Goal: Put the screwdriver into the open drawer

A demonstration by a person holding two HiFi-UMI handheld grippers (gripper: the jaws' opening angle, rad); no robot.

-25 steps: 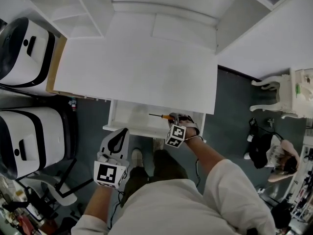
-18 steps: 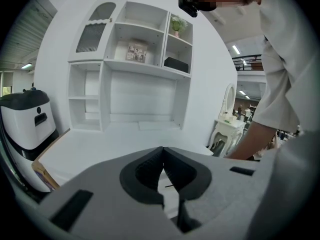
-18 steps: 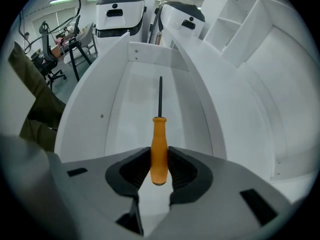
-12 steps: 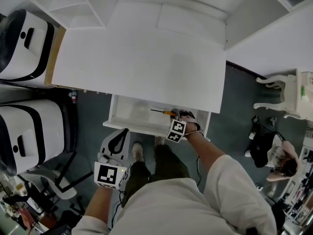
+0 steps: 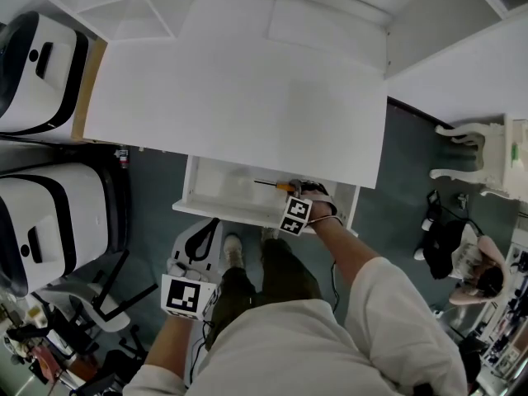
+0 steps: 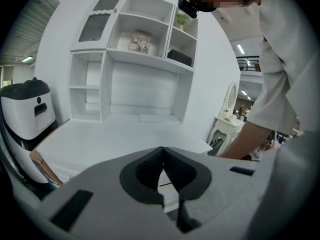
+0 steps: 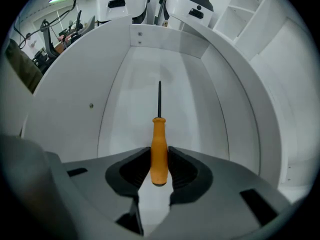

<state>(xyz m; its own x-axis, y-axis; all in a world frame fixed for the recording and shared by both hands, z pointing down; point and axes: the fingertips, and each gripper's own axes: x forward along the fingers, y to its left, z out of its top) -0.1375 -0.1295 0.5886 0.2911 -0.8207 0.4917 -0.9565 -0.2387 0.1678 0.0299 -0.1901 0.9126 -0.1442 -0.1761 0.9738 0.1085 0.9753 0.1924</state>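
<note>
The right hand-held gripper grasps the screwdriver by its orange handle over the open drawer; the left hand-held gripper is clenched, empty.

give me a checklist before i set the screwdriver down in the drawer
1. Grip: ok. The right gripper fingers clamp the screwdriver by its orange handle.
2. Drawer open: ok.
3. Screwdriver over the drawer's inside: ok, shaft points along its floor.
4. Landing spot: ok, nothing else seen on the visible floor.
5. Screwdriver touching the floor: cannot tell.
6. Left gripper out of the way: ok, shut, empty, outside the drawer.
</note>
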